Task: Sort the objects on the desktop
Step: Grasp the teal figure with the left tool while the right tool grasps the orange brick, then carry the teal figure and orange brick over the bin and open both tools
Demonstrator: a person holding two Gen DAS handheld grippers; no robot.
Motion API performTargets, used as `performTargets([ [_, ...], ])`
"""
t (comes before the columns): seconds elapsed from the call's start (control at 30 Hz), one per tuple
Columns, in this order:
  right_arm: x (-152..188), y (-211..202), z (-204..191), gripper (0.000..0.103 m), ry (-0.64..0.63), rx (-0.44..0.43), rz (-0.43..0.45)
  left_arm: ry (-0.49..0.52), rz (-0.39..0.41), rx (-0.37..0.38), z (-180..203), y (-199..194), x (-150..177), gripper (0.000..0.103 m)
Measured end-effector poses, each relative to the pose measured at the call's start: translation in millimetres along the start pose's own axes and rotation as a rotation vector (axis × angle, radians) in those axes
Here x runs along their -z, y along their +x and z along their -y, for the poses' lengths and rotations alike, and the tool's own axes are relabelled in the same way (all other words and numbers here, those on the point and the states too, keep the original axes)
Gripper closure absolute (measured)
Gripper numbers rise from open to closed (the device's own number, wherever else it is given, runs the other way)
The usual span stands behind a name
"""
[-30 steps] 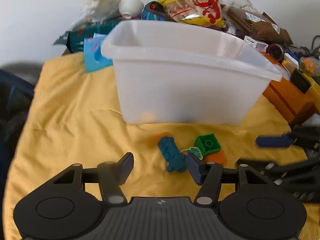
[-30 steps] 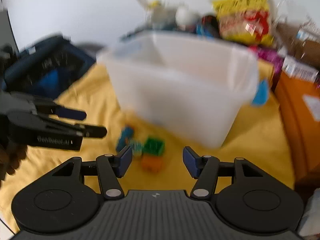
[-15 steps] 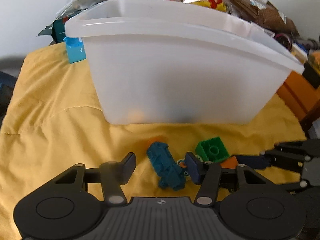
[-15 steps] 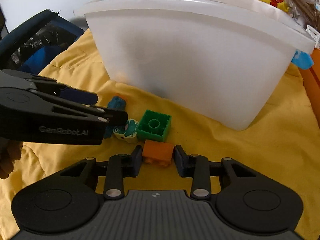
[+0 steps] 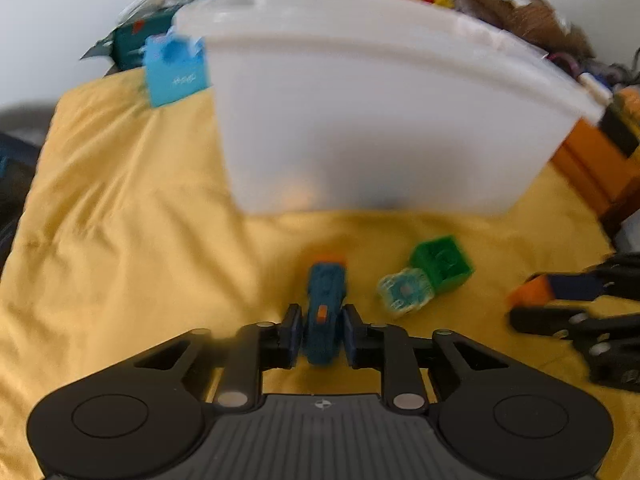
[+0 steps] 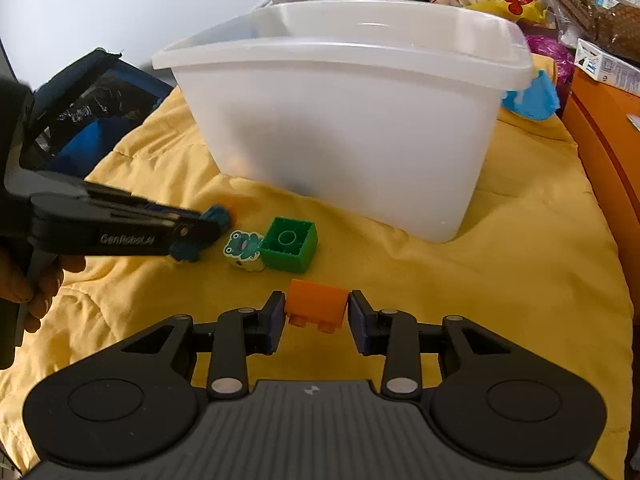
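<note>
Left tool (image 5: 319, 336): closed on teal toy (image 5: 325, 304), pads pinching its near end, toy in front of white bin (image 5: 380, 120). Right tool (image 6: 316, 320): narrowed around orange brick (image 6: 316, 306); left pad touching, slight gap at right pad, so firm grip not certain; brick in front of bin.

Risks:
- Orange brick slips or tilts on lift if right pad not seated.
- Teal toy held by end only; may pivot, drop short of bin rim.
- Tools close together; likely clash over bin.
- Green brick (image 6: 290, 244), frog piece (image 6: 244, 248) near bin front; may get knocked.
</note>
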State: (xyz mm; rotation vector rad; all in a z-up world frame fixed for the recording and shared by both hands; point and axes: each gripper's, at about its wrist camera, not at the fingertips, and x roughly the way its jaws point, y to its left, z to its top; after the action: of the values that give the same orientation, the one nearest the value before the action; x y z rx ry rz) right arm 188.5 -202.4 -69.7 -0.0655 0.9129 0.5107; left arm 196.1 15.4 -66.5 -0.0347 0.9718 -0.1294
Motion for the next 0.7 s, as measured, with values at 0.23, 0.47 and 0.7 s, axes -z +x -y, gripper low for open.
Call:
performTargets([
  [0.23, 3, -6, 0, 0.065, 0.022, 0.004, 0.003, 0.028, 0.012, 0.018, 7, 4, -4, 0.081],
  [0.47, 0, -21, 2, 0.065, 0.026, 0.004, 0.036, 0.023, 0.067, 0.043, 2, -25, -3, 0.081],
  [0.7, -21, -72, 8, 0.065, 0.070, -0.035, 0.163, -0.068, 0.192, 0.109, -7, -104, -23, 0.081],
])
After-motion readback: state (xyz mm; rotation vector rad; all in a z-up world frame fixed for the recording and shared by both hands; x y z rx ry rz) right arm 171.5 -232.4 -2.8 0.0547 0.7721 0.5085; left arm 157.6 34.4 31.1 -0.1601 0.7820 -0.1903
